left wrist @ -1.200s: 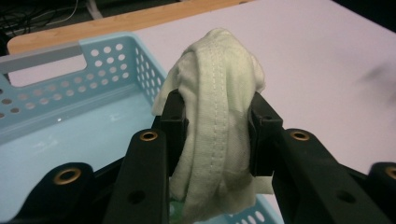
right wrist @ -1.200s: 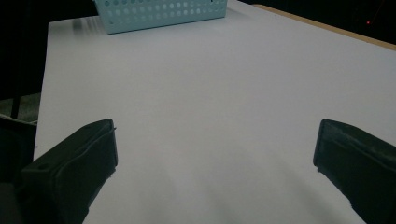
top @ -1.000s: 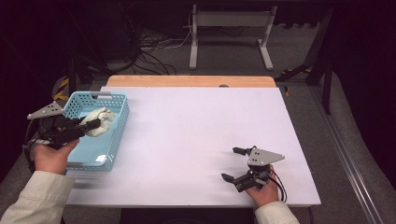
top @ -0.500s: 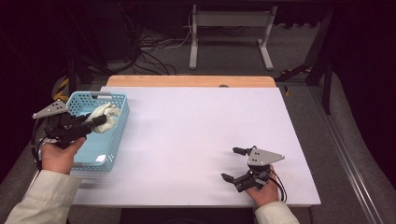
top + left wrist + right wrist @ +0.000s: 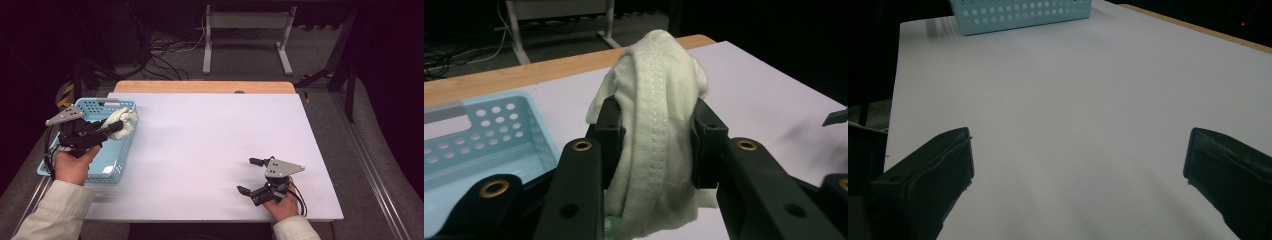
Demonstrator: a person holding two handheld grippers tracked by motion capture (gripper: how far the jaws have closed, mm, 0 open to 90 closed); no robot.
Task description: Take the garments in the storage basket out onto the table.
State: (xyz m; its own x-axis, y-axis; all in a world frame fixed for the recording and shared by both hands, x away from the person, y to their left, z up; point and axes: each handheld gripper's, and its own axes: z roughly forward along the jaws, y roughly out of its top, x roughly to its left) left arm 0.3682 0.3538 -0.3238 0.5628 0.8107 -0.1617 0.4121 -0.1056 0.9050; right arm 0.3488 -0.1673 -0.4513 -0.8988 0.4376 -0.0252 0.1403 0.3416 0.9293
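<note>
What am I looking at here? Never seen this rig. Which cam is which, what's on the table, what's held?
No robot: a person holds a two-jaw gripper in each hand. The high view looks down from above; the other two cameras ride on the grippers, looking along their black jaws. The left gripper is shut on a pale green cloth, at the right rim of a light blue perforated basket. The right gripper rests open on the white table, holding nothing.

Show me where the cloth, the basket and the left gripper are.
cloth [image 5: 656,115]: left gripper view, on its stitched middle fold.
basket [image 5: 111,103]: high view, on its far rim.
left gripper [image 5: 116,128]: high view, midway between its fingers, shut on the cloth.
</note>
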